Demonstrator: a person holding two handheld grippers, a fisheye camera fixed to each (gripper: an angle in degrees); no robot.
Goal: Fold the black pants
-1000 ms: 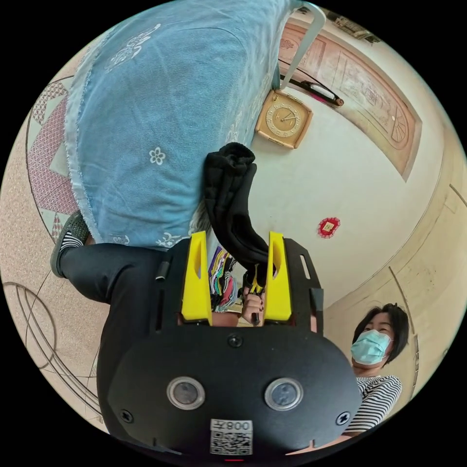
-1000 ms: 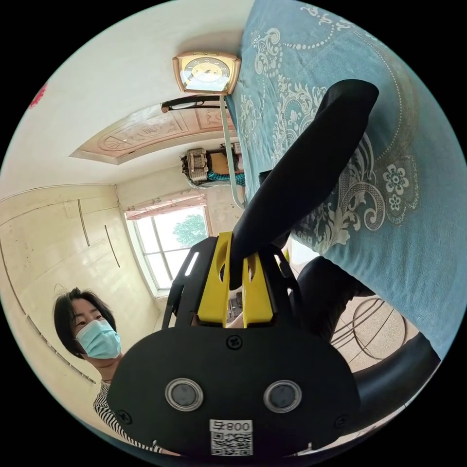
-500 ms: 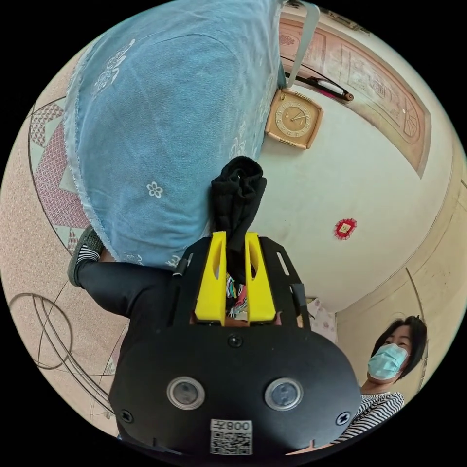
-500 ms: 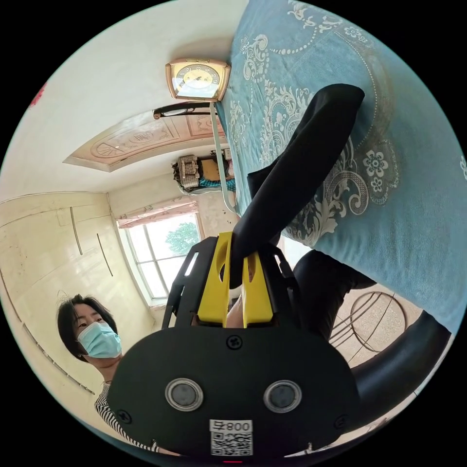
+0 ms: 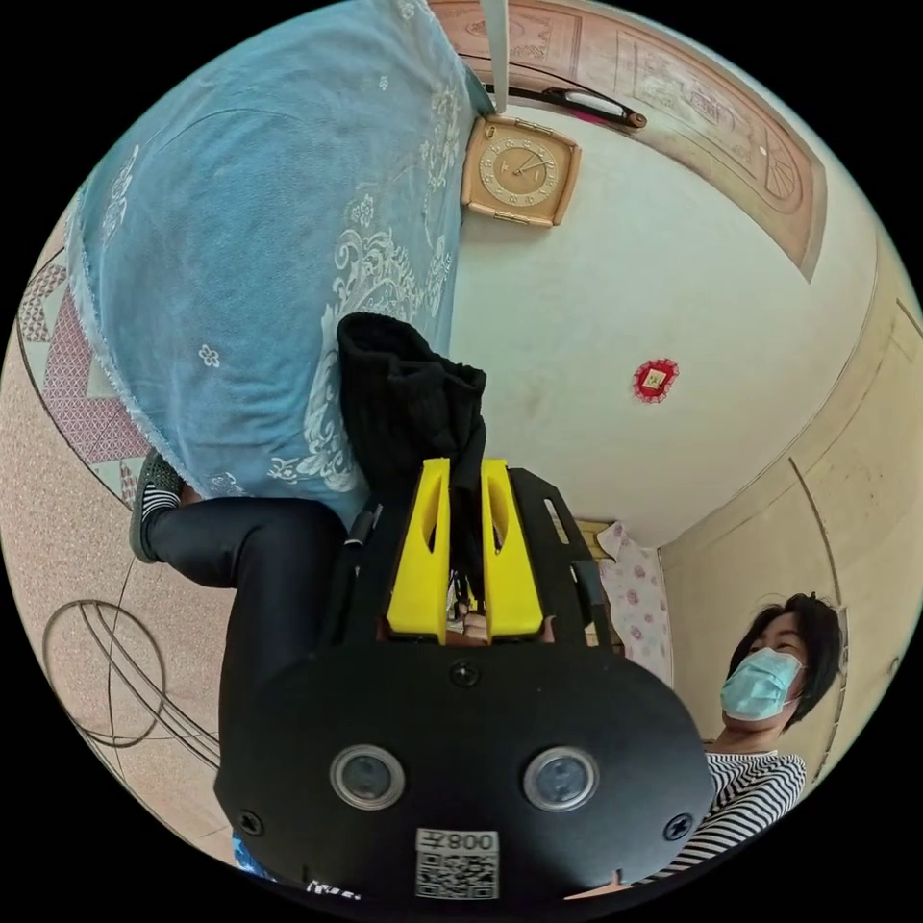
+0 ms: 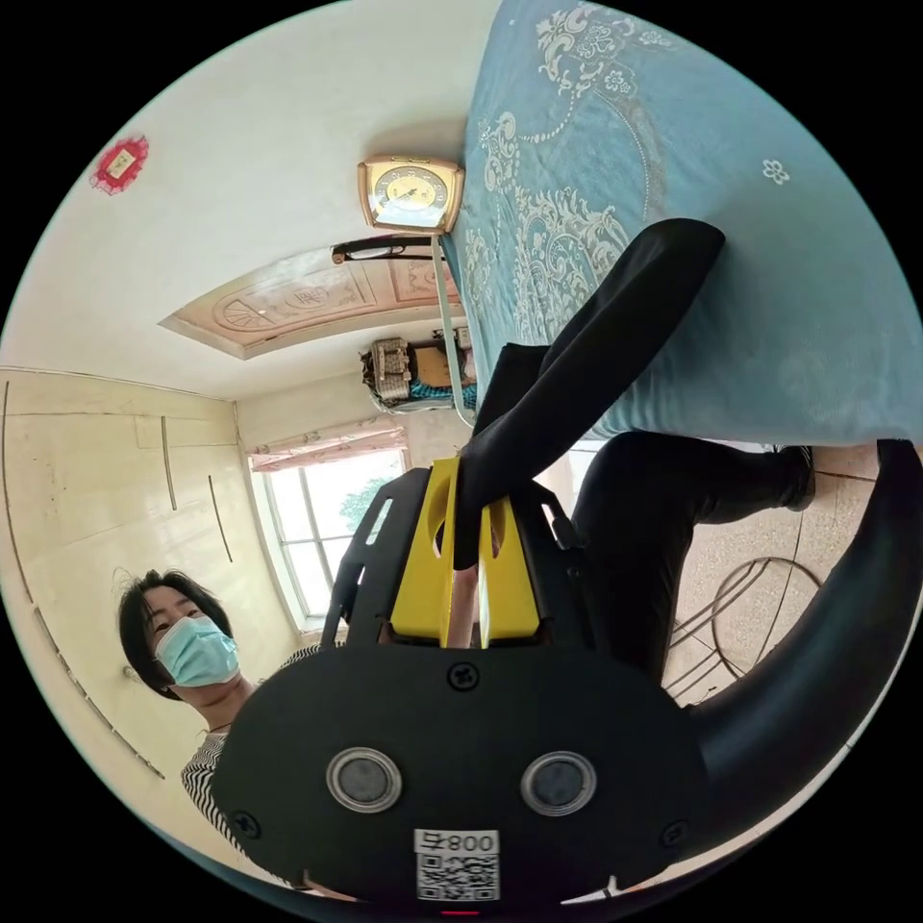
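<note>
The black pants [image 5: 404, 404] rise from between the yellow jaws of my left gripper [image 5: 464, 476], which is shut on a bunched thick part of them. In the right gripper view a smooth stretch of the black pants [image 6: 596, 346] runs up from my right gripper [image 6: 468, 476], shut on its end, and bends over the blue patterned cloth [image 6: 769, 240]. Both views are rolled, so the cloth-covered surface [image 5: 250, 221] stands like a wall beside the pants.
A person in a striped top [image 5: 760, 798] and a mask stands close behind the grippers, with a leg in black [image 5: 240, 548] next to the cloth's edge. A patterned floor [image 5: 58, 538], a wall clock [image 5: 519, 171], a window [image 6: 327, 500] and a black curved part [image 6: 817, 663] are around.
My left gripper's jaws went from open to shut on the pants a second ago. Both cameras have turned; the pants stay gripped on the right.
</note>
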